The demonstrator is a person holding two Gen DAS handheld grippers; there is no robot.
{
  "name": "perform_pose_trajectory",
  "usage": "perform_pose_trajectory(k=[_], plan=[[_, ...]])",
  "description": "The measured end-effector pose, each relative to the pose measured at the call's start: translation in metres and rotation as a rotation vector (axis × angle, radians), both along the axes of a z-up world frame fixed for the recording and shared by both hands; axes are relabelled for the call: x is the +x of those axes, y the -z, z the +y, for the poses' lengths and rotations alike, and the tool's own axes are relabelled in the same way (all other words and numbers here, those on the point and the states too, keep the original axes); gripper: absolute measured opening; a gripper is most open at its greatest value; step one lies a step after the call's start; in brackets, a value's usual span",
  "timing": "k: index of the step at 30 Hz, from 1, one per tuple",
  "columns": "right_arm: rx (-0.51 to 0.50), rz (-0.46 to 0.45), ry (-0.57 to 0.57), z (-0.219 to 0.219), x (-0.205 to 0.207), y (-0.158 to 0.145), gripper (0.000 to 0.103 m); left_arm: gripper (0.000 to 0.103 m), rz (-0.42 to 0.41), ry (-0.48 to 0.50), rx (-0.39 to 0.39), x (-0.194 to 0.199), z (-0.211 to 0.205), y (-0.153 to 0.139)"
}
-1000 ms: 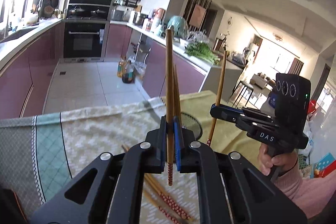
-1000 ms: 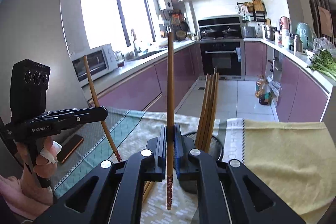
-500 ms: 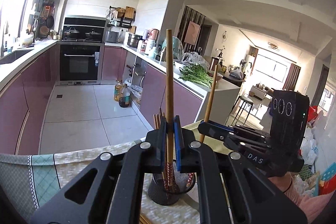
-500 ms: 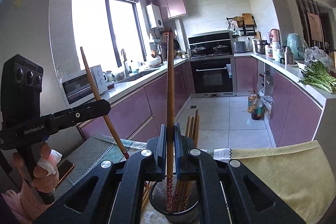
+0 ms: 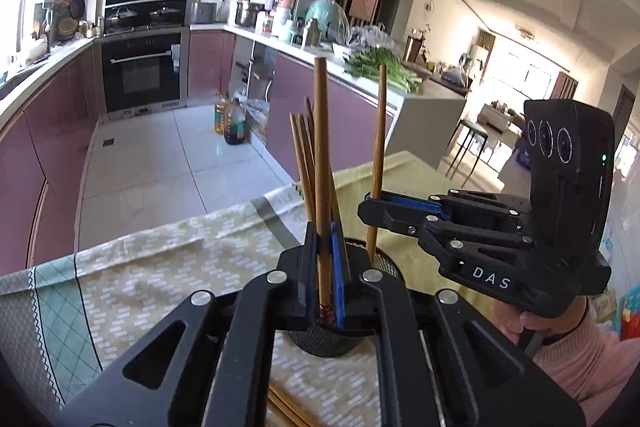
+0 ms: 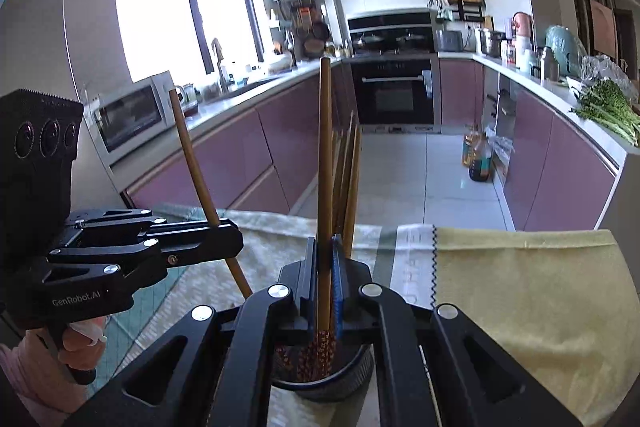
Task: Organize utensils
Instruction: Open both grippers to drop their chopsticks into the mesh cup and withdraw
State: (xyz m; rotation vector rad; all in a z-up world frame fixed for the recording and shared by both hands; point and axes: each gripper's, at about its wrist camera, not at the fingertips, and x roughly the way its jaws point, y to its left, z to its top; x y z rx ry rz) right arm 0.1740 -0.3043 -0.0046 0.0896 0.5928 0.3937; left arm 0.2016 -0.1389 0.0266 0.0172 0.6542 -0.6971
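Both grippers have dropped toward the black mesh holder (image 5: 320,341) since a second ago. Left gripper (image 5: 325,267) clamps one upright chopstick (image 5: 321,163); right gripper (image 6: 325,277) pinches another (image 6: 325,163), tips entering the holder. Light, stiff and smooth, they look best gripped low, near the patterned ends.
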Motion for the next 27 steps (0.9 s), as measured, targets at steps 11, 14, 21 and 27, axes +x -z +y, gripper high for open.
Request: perform_pose_trajectory(k=[11, 14, 21, 27], plan=[[-0.022, 0.103, 0.031, -0.002, 0.016, 0.023, 0.007, 0.013, 0.061, -0.024, 0.055, 0.026, -0.011, 0.024], [-0.003, 0.103, 0.038, -0.003, 0.014, 0.024, 0.008, 0.024, 0.067, -0.041, 0.044, 0.026, -0.007, 0.027], [0.014, 0.016, 0.014, 0.001, -0.018, 0.012, 0.019, 0.035, -0.015, -0.138, 0.038, -0.001, 0.024, 0.026], [-0.01, -0.042, -0.115, 0.025, -0.059, 0.009, 0.031, 0.051, -0.1, -0.216, 0.052, -0.043, 0.06, 0.025]])
